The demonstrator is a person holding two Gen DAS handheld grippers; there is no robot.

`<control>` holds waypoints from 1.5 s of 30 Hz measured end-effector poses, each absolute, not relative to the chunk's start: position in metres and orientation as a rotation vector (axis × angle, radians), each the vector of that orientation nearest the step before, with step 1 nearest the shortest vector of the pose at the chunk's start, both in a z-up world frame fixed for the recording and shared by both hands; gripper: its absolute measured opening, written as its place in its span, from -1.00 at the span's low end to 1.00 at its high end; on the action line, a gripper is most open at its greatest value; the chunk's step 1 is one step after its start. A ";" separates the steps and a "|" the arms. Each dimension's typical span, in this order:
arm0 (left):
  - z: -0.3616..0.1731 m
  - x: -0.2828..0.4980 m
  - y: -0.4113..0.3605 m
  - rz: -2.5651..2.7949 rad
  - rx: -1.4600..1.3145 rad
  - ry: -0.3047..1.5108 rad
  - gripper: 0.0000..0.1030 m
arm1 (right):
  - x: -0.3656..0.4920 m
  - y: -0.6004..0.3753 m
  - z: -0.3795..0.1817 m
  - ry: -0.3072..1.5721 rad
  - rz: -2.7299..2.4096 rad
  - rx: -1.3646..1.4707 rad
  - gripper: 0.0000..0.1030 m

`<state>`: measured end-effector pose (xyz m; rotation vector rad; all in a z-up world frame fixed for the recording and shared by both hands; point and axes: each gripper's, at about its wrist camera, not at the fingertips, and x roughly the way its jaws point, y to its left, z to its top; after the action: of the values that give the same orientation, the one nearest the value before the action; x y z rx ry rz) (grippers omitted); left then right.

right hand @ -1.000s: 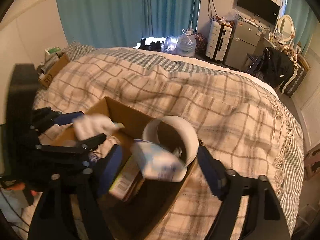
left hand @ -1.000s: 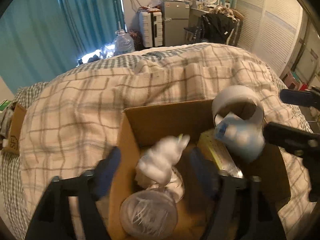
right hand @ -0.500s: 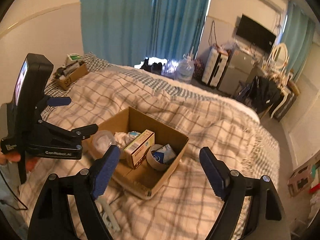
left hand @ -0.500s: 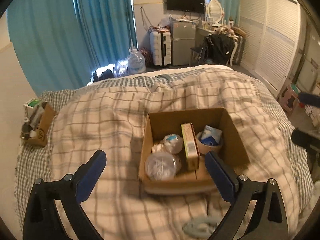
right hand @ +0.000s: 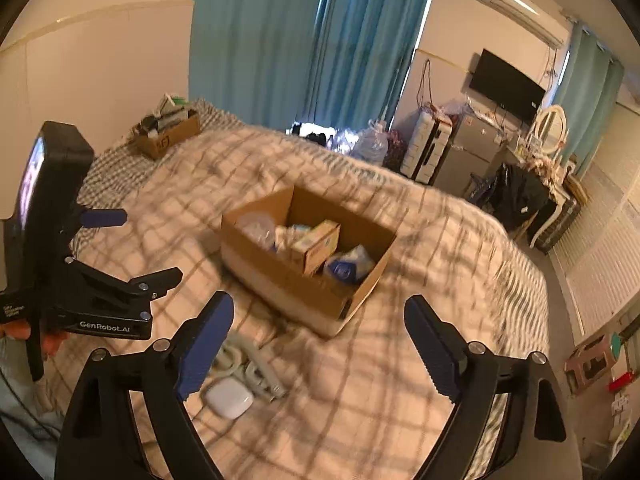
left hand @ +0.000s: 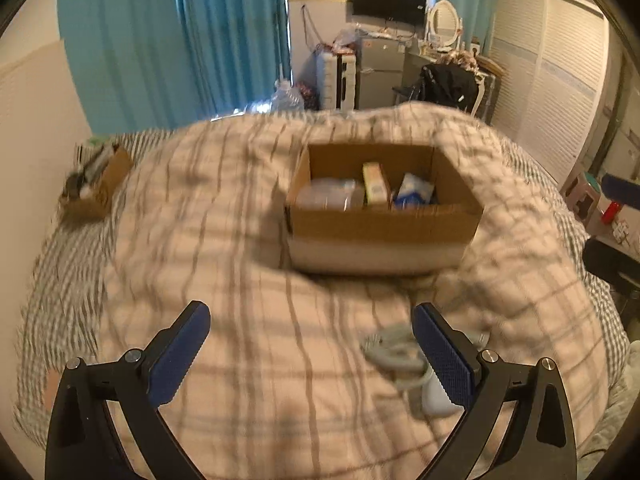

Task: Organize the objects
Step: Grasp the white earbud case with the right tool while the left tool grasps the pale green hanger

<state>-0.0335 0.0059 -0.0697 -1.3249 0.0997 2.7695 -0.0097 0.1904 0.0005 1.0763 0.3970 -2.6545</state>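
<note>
A cardboard box (left hand: pixel 384 224) sits on the checked bedspread (left hand: pixel 240 280), also in the right wrist view (right hand: pixel 288 276). It holds a clear plastic container (left hand: pixel 328 196), a small yellow carton (left hand: pixel 376 188), a blue-and-white packet (left hand: pixel 414 192) and other items. My left gripper (left hand: pixel 312 344) is open and empty, low over the bedspread in front of the box. My right gripper (right hand: pixel 320 340) is open and empty, right of the left gripper (right hand: pixel 136 248). A grey cable with plug (right hand: pixel 256 368) and a small white case (right hand: pixel 229 400) lie on the bedspread near the grippers.
A second cardboard box with clutter (right hand: pixel 168 136) sits at the bed's far left corner. Teal curtains (left hand: pixel 180 40), a suitcase (left hand: pixel 336 80), a small fridge (left hand: pixel 380 80) and a water jug (right hand: pixel 372 144) stand beyond the bed. White louvred doors (left hand: pixel 552 80) line the right wall.
Both grippers let go of their items into the box and pulled back and down, away from the box. The views now sit lower over the bedspread.
</note>
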 end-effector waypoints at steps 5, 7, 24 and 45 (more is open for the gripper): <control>-0.105 -0.020 -0.004 2.782 -1.433 0.108 1.00 | -0.010 0.175 -0.064 0.345 -2.572 1.233 0.69; -0.111 -0.017 -0.006 2.800 -1.436 0.161 1.00 | -0.011 0.166 -0.086 0.387 -2.538 1.289 0.69; -0.127 -0.017 -0.018 2.785 -1.510 0.087 1.00 | -0.003 0.127 -0.178 0.619 -2.279 1.536 0.42; -0.147 -0.023 0.063 2.609 -1.572 0.284 1.00 | -0.012 0.220 -0.089 0.489 -2.506 1.315 0.12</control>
<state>-0.0227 0.0631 -0.1468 -1.5722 0.2843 2.6094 -0.0123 0.2198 -0.0894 1.3152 0.4887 -2.5060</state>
